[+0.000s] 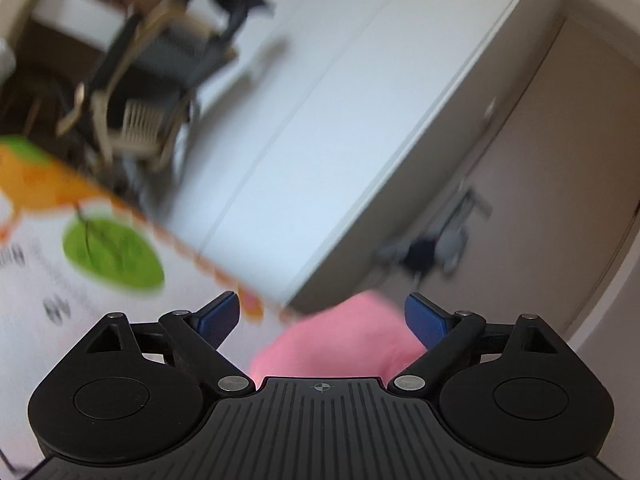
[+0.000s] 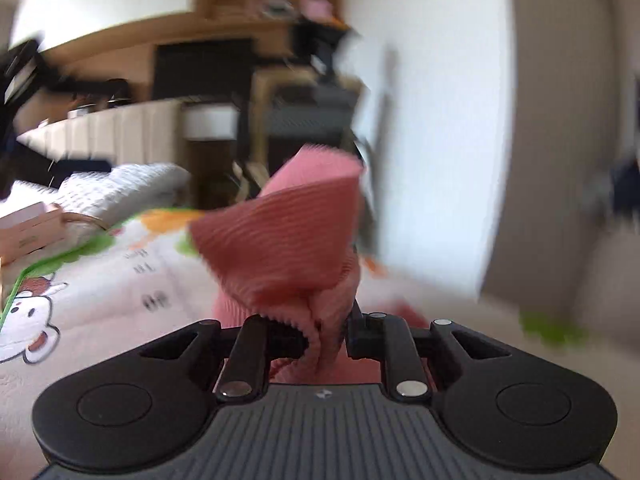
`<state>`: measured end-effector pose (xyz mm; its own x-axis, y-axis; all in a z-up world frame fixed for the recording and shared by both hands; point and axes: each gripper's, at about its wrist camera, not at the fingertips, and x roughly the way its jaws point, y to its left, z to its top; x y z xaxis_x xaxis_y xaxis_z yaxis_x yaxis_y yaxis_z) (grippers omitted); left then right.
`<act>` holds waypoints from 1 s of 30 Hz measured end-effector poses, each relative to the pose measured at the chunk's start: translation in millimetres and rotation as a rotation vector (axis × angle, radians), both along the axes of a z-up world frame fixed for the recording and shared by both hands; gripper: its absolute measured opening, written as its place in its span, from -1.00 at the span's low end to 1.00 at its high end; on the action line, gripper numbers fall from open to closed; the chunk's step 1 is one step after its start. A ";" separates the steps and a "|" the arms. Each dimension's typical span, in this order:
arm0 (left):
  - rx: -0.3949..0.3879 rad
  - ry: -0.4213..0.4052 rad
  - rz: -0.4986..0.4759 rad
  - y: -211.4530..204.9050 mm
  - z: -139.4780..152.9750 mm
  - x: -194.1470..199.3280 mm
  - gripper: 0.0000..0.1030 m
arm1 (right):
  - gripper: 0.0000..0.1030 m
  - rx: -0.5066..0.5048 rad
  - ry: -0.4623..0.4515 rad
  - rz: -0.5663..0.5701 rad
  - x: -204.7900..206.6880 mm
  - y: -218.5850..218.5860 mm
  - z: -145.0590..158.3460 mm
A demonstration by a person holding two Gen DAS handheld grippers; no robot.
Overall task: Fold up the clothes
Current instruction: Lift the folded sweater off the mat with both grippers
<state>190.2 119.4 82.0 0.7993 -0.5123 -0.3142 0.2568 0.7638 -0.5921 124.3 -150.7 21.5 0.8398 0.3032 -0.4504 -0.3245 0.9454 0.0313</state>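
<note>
While our right gripper [image 2: 326, 330] clamps a bunched fold of the pink ribbed garment [image 2: 288, 240] between its narrowed jaws, our left gripper [image 1: 322, 316] hangs with its jaws spread wide and nothing between the blue pads [image 1: 218, 314]. Seen from the right wrist, the cloth rises out of the pinch and fans upward into a broad, stiff-looking flap, lifted clear of the bedding. From the left wrist we see another part of the same pink cloth [image 1: 340, 340] just beyond the open fingers, sitting low in the gap but not touched by either pad.

Beneath both grippers lies the printed bedsheet [image 2: 120, 292], white with orange and green shapes, small dark lettering and a cartoon figure [image 2: 28, 320] at the left edge. Farther back on the bed we see a white quilted pillow [image 2: 132, 184] and, near it, a pale pink box [image 2: 28, 228].

Beyond the bed, a white wardrobe [image 1: 304, 140] fills much of the left wrist view, with a beige door [image 1: 560, 160] beside it and a blurred handle [image 1: 440, 240] on which something dark hangs. A cluttered shelf or chair [image 1: 148, 92] stands at the far side, too smeared by motion for us to tell its contents.
</note>
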 end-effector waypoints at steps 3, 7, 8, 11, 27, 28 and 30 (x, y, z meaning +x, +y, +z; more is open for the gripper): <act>0.044 0.135 -0.065 -32.7 -40.2 24.2 0.83 | -0.66 -0.007 0.083 -0.048 5.2 -26.1 -20.9; 0.085 0.273 -0.130 -65.9 -84.0 45.5 0.82 | -0.21 -0.016 0.100 -0.079 -3.6 -46.1 -26.5; 0.097 0.273 -0.131 -68.3 -86.6 45.7 0.82 | -0.02 -0.026 0.059 -0.101 -8.3 -51.2 -21.3; 0.133 0.275 -0.136 -75.5 -94.3 46.3 0.81 | 0.09 -0.060 -0.102 -0.170 -20.6 -54.8 -0.9; 0.009 0.255 -0.161 -75.0 -96.3 61.8 0.87 | 0.34 -0.120 0.098 -0.012 77.6 -3.6 -38.3; -0.015 0.258 -0.170 -78.5 -98.8 68.4 0.88 | 0.40 -0.117 0.101 -0.020 74.9 -8.7 -39.2; -0.065 0.271 -0.192 -86.3 -105.4 81.2 0.88 | 0.43 -0.111 0.107 -0.035 69.4 -18.8 -40.9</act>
